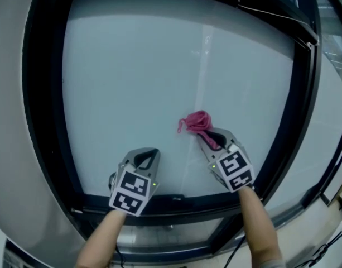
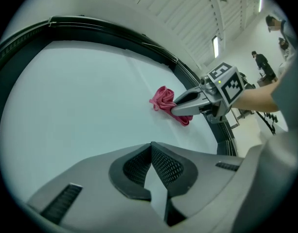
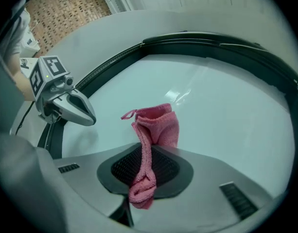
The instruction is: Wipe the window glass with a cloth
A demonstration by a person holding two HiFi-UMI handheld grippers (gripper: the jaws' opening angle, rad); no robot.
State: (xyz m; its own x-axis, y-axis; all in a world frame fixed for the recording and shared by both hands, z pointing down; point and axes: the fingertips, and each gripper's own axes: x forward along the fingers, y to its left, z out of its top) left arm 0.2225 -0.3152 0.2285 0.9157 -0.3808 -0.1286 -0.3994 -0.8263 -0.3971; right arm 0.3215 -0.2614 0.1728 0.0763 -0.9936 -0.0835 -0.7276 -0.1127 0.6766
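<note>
A pink cloth (image 1: 197, 123) is bunched against the pale window glass (image 1: 159, 77), and my right gripper (image 1: 210, 135) is shut on it. In the right gripper view the cloth (image 3: 153, 130) runs down between the jaws with its free end pressed on the glass (image 3: 221, 101). My left gripper (image 1: 148, 156) is shut and empty, low on the glass to the left of the cloth. The left gripper view shows its jaws closed together (image 2: 151, 149), the cloth (image 2: 164, 101) and the right gripper (image 2: 180, 106) beyond.
A black window frame (image 1: 39, 94) rings the glass, with a sill (image 1: 176, 205) along the bottom. A second pane (image 1: 327, 149) lies to the right past a black mullion (image 1: 299, 94). People (image 2: 260, 62) stand far off in the room behind.
</note>
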